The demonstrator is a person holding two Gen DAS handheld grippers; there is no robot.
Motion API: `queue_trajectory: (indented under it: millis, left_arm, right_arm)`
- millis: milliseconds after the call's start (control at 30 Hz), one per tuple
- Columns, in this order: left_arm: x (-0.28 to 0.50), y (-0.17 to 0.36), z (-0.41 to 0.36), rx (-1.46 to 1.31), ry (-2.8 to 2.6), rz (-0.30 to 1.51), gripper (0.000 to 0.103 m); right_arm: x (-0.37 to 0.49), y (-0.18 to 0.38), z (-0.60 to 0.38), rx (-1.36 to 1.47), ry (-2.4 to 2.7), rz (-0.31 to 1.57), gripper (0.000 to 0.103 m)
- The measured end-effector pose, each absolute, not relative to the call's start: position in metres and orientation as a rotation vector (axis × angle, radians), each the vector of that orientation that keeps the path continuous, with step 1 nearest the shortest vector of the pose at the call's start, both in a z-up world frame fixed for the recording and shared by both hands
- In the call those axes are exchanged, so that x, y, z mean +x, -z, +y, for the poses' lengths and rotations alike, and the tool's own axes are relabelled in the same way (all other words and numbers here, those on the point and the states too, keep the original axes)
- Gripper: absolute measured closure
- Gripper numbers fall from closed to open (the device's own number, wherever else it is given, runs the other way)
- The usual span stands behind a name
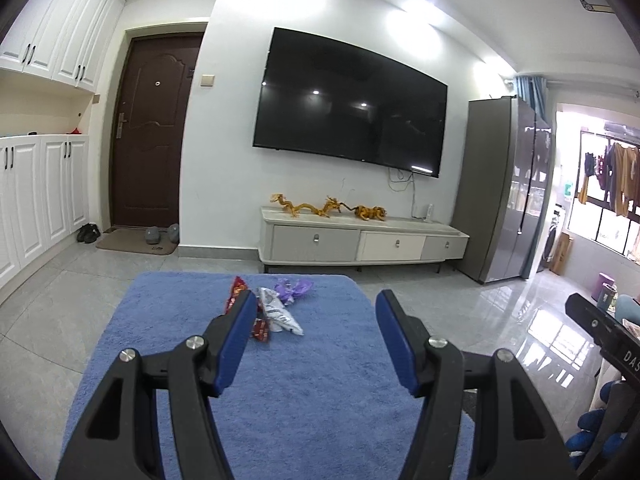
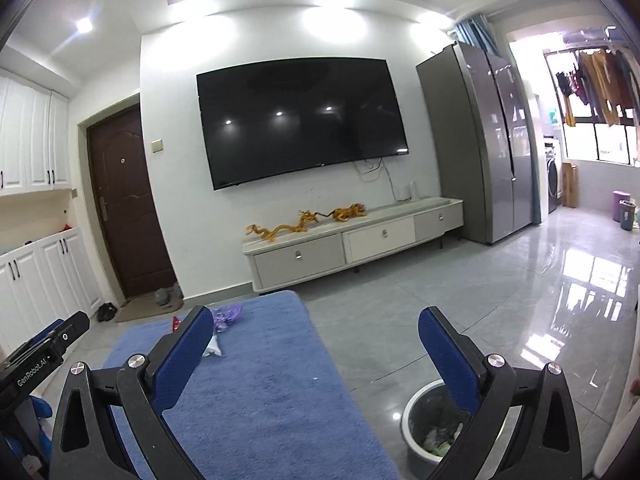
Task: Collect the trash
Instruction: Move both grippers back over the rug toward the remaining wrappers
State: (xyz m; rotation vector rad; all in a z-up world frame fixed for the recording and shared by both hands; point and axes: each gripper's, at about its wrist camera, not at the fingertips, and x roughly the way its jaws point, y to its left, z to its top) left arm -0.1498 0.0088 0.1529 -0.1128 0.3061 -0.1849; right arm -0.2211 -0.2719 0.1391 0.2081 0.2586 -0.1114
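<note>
Blue carpet [image 1: 280, 400] fills the lower centre of your left view, with three wrappers (red [image 1: 236, 294], white [image 1: 278, 312], purple [image 1: 294, 289]) just above your left gripper [image 1: 316, 340], whose fingers are spread around nothing. Your right gripper [image 2: 316, 354] is released too, the trash bin [image 2: 416, 420] at lower right.

Three crumpled snack wrappers: one red foil wrapper [image 1: 237, 294], one white-and-silver packet [image 1: 279, 312], one purple wrapper [image 1: 292, 289]. One grey round waste bin [image 2: 416, 424]. One blue plush table covering [image 1: 320, 360].
</note>
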Motion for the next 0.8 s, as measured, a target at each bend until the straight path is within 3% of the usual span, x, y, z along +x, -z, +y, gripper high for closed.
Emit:
queue_trajectory:
  millis: [400,700,800]
  left_arm:
    - [-0.093,-0.113,0.084,-0.161,0.059,0.433,0.043]
    - [-0.010,-0.062,0.113,-0.156,0.127,0.606,0.043]
    - [0.022,-0.045,0.107,-0.173,0.205,0.671,0.043]
  right_arm:
    - [-0.169,-0.122,-0.255,0.143,0.072,0.402,0.000]
    - [-0.081,-0.096,-0.232,0.128,-0.071,0.527,0.000]
    - [-0.050,-0.080,-0.223,0.139,-0.130,0.584,0.008]
